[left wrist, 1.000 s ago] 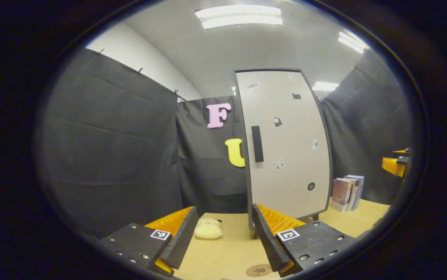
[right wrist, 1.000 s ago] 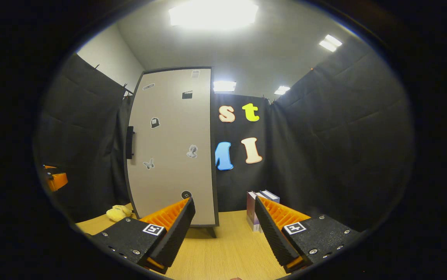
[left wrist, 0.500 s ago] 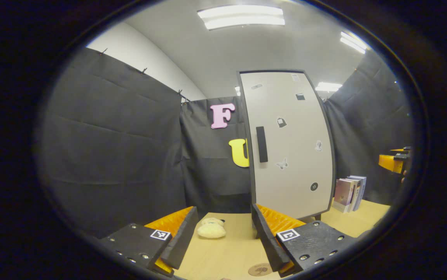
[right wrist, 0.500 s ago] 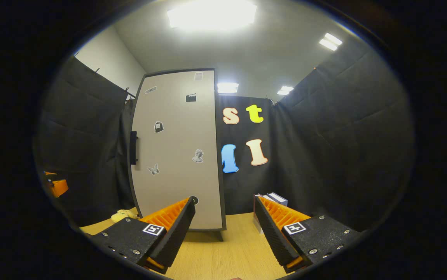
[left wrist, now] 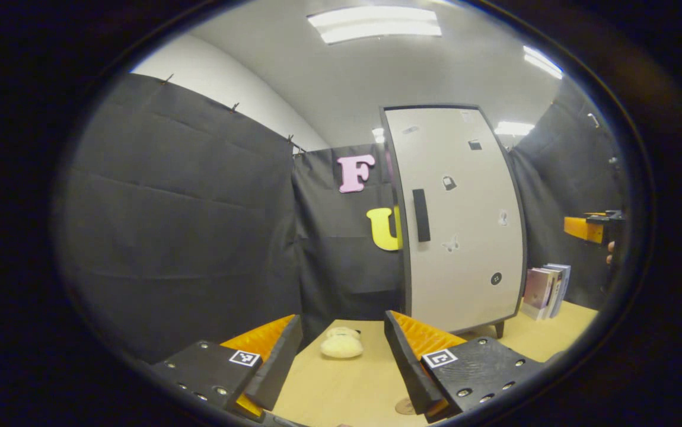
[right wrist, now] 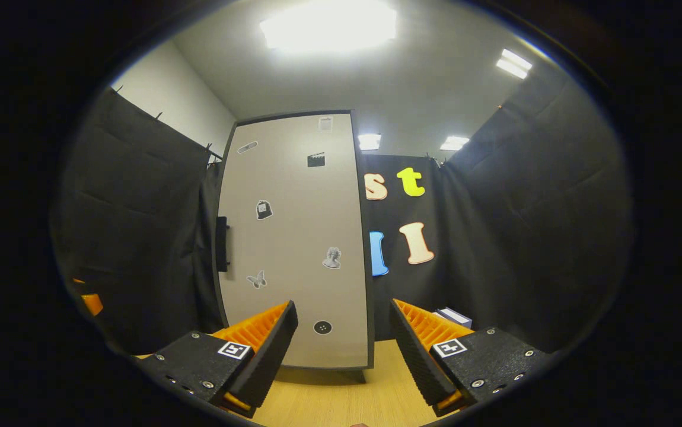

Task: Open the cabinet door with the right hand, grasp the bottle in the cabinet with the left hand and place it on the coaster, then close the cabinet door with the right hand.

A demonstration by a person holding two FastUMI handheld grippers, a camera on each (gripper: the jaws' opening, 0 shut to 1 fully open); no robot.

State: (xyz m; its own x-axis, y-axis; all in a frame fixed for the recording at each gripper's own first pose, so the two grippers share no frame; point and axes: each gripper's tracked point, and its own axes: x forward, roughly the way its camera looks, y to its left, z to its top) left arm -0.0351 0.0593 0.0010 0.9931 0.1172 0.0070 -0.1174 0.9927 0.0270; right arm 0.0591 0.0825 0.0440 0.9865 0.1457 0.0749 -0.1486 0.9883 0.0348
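1. Pale grey cabinet door (right wrist: 293, 237) stands shut on the wooden surface (left wrist: 341, 385), its black handle (left wrist: 421, 215) on its left edge.
2. Left gripper (left wrist: 341, 356) fingers spread wide, holding nothing; a coaster (left wrist: 405, 407) lies below them.
3. Right gripper (right wrist: 344, 347) fingers spread wide, facing the door.
4. Books (left wrist: 545, 283) stand right of the cabinet.

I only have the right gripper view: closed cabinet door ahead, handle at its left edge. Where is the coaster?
Observer: The coaster lies on the table, partly hidden by the right finger of the left gripper.
Operator: Anything else near it?
Observer: A pale soft toy lies farther ahead, between the open fingers and the cabinet.
Operator: How far is my gripper from the handle?
Observer: In the left gripper view the right gripper is at the right edge, well clear of the handle.
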